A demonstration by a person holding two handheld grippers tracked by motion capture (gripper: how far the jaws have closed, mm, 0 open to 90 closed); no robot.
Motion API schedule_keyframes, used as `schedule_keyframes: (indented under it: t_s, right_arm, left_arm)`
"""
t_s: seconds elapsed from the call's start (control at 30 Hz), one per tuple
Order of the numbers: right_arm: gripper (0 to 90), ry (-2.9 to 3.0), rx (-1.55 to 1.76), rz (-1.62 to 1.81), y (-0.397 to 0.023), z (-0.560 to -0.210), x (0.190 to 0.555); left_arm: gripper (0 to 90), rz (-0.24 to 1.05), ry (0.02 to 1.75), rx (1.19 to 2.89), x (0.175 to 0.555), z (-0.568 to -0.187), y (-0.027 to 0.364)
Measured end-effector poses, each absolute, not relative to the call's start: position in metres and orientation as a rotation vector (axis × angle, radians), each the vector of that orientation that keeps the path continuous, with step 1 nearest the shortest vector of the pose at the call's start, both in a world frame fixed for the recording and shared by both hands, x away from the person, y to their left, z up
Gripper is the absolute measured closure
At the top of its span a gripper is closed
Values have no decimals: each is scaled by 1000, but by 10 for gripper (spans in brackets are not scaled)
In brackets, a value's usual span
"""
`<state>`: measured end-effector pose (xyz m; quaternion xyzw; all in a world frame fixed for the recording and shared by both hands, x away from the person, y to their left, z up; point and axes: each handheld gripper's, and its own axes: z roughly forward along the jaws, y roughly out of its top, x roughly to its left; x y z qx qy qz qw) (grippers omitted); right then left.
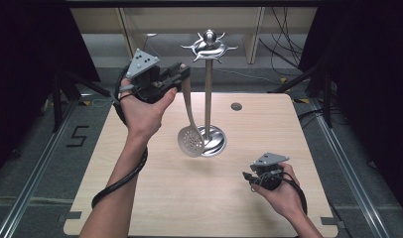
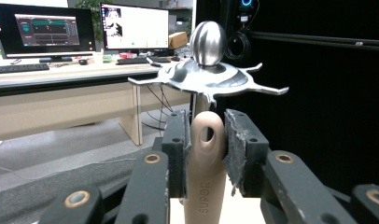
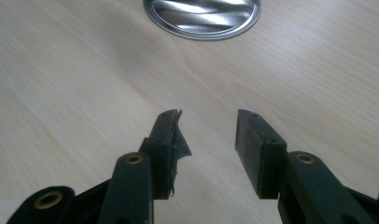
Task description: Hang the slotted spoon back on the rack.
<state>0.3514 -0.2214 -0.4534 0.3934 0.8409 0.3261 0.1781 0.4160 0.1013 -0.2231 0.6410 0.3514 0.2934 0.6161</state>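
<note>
Skimmer handle (image 2: 205, 158) just below rack hooks (image 2: 211, 81)

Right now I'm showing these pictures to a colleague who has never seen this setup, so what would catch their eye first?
Most striking is the slotted spoon hanging in mid-air, its beige handle clamped in the left gripper raised above the table's far left. Just beside it rises the shiny metal utensil stand, with a round base at the table's middle and a hooked, star-like crown on top. The right gripper rests low over the near right of the table, jaws open and empty.
</note>
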Motion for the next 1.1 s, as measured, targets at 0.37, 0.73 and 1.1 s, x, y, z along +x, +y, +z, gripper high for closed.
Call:
schedule_keyframes:
  t_s: [0.37,0.73,1.1]
  right_arm:
    - [598,2386,1097,920,-222,-454,352]
    - [599,2393,1101,921,-222,-454,352]
    - [598,2404,1135,923,-220,-455,351]
  left_arm:
    - [696,678,801,1488,423,-212,96]
    - [696,684,815,1514,430,-210,86]
    - [695,674,842,1540,435,-213,79]
